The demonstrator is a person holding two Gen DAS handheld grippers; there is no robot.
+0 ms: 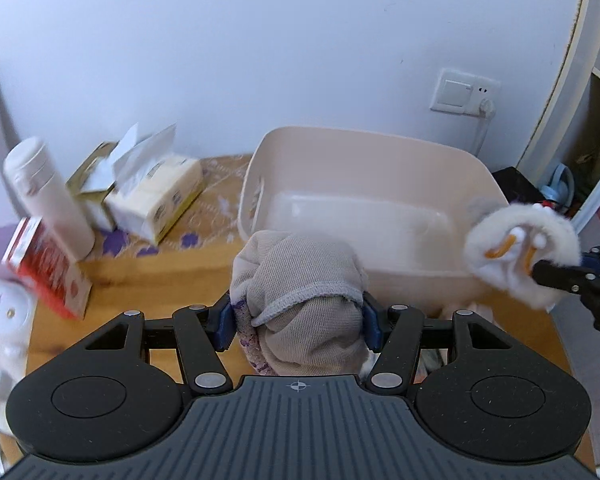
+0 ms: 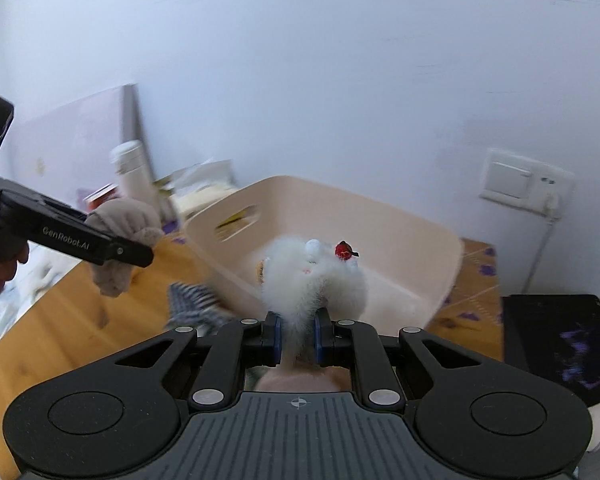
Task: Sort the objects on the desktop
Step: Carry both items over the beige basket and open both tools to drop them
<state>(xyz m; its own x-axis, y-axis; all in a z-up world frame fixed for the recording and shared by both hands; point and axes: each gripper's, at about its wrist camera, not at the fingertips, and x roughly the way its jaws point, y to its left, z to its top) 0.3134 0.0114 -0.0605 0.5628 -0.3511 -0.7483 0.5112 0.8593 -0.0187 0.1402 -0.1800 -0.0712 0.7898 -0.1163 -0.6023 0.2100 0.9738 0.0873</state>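
Observation:
My left gripper (image 1: 298, 322) is shut on a rolled beige sock bundle (image 1: 300, 296) and holds it above the wooden table, just in front of the beige plastic bin (image 1: 380, 160). My right gripper (image 2: 297, 338) is shut on a white fluffy plush toy (image 2: 316, 276) with a red ornament, held over the bin's near rim (image 2: 228, 280). The plush toy (image 1: 520, 256) and right gripper (image 1: 556, 276) show at the right of the left wrist view. The sock bundle (image 2: 120, 232) and left gripper (image 2: 140, 254) show at the left of the right wrist view.
A white bottle (image 1: 48, 196), a red box (image 1: 44, 264), tissue packs (image 1: 156, 196) and a white figure (image 1: 4, 320) stand at the left. A striped cloth (image 2: 192, 304) lies beside the bin. A wall socket (image 1: 464, 92) and a dark block (image 2: 560, 340) are on the right.

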